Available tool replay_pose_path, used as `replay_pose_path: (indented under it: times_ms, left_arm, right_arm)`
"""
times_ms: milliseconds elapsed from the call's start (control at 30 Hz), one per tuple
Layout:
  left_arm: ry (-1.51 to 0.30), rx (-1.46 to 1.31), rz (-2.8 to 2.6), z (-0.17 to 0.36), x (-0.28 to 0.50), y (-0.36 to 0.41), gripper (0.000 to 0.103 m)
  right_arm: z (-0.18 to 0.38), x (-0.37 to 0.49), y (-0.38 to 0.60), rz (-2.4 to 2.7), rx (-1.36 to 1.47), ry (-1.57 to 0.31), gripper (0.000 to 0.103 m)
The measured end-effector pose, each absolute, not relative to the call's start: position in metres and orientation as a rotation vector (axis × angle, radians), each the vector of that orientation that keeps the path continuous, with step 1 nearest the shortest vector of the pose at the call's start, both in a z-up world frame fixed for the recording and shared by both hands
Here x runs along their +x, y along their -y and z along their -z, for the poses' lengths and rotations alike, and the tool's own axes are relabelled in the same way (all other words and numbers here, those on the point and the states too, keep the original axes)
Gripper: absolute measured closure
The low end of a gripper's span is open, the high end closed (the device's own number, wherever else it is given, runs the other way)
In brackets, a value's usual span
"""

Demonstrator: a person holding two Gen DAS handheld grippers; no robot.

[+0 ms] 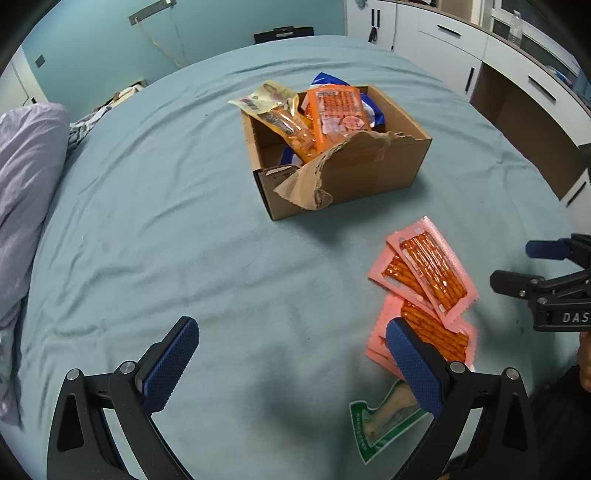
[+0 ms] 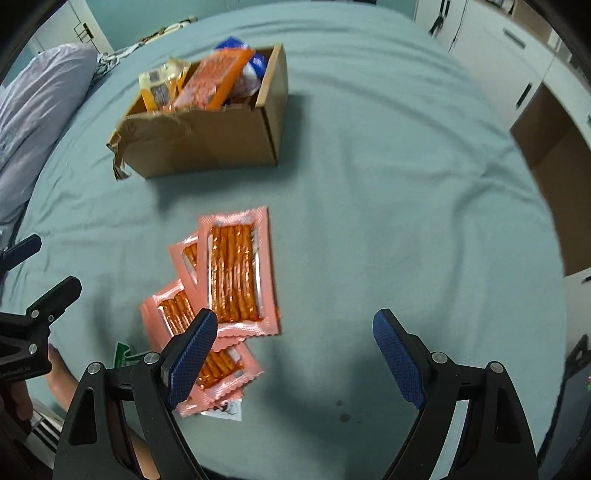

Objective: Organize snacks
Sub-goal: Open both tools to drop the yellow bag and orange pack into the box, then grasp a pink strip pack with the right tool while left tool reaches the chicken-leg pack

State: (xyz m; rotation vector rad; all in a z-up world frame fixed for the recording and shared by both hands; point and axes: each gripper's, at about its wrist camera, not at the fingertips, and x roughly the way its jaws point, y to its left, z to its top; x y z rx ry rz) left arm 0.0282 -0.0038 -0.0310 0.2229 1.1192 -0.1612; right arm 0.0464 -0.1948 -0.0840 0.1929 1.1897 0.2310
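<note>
Left gripper (image 1: pixel 291 343) jaws wide, empty | right gripper (image 2: pixel 295 332) jaws wide, empty

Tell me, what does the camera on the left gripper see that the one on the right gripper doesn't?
Only the left wrist view shows the green snack packet almost whole, plus a clear bottle on the far counter. Only the right wrist view shows a white packet peeking from under the pink ones, and dark spots on the sheet. Both show the cardboard box of snacks with its torn flap, the pile of pink stick-snack packets, the lilac pillow, and both grippers, left gripper and right gripper, open and empty.
</note>
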Motion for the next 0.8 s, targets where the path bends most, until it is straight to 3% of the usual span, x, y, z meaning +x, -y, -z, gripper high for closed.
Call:
replay_pose_path:
  times_ms: [800]
  left_arm:
    - [-1.181, 0.198, 0.144, 0.045, 0.039, -0.008, 0.0]
  right_arm:
    - [0.131, 0.109, 0.174, -0.233, 0.218, -1.232, 0.017]
